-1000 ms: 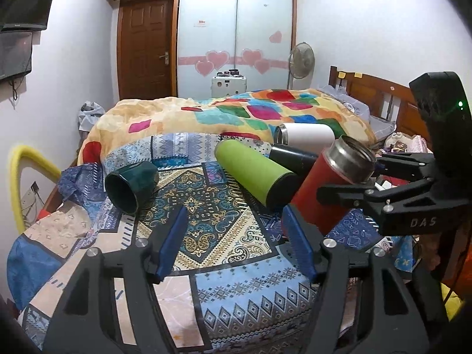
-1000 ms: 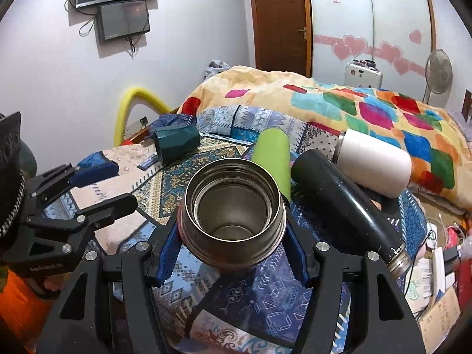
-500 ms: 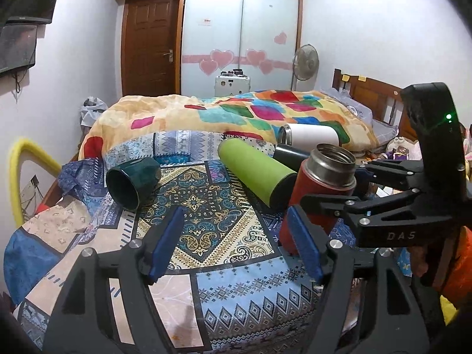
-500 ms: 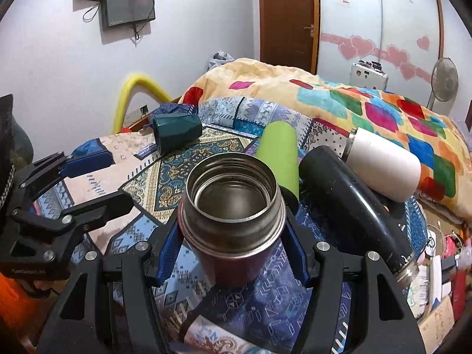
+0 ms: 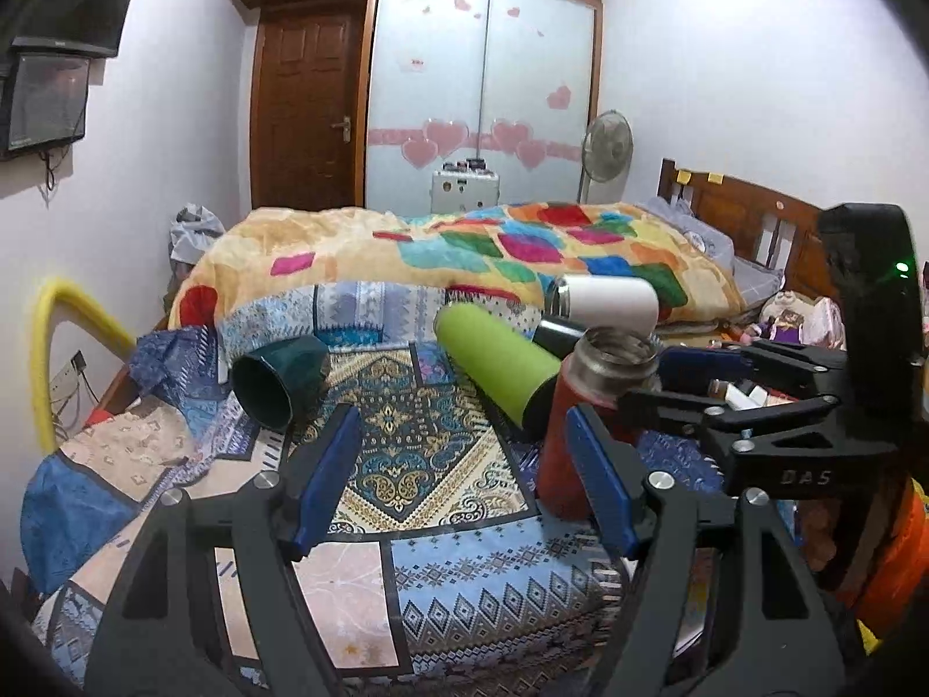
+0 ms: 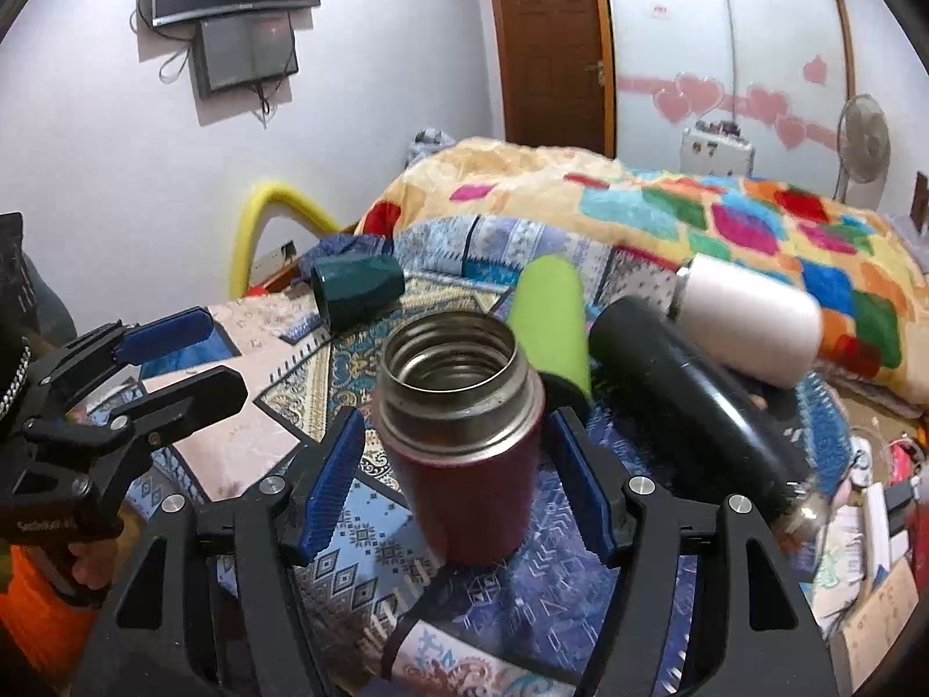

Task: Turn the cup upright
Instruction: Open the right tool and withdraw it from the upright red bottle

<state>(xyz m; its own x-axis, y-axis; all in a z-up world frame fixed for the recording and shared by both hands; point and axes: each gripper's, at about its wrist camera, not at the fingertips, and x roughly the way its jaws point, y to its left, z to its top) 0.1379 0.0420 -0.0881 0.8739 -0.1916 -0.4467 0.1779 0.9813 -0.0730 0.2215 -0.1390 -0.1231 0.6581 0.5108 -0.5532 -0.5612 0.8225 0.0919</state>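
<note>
A red flask with a steel mouth (image 6: 464,441) stands upright on the patterned bedspread (image 6: 278,372). It also shows in the left wrist view (image 5: 586,406). My right gripper (image 6: 456,488) is open, its blue pads either side of the flask with gaps. In the left wrist view the right gripper (image 5: 679,377) reaches in from the right around the flask. My left gripper (image 5: 464,482) is open and empty over the bedspread (image 5: 453,569), left of the flask. It also shows in the right wrist view (image 6: 168,360).
A dark green cup (image 5: 278,377) lies on its side at the left. A lime green bottle (image 5: 493,360), a black bottle (image 6: 691,395) and a white bottle (image 5: 604,302) lie behind the flask. A heaped colourful blanket (image 5: 464,250) fills the back.
The red flask went from tilted in the right gripper to standing upright on the bedspread. The right gripper's jaws have opened off it.
</note>
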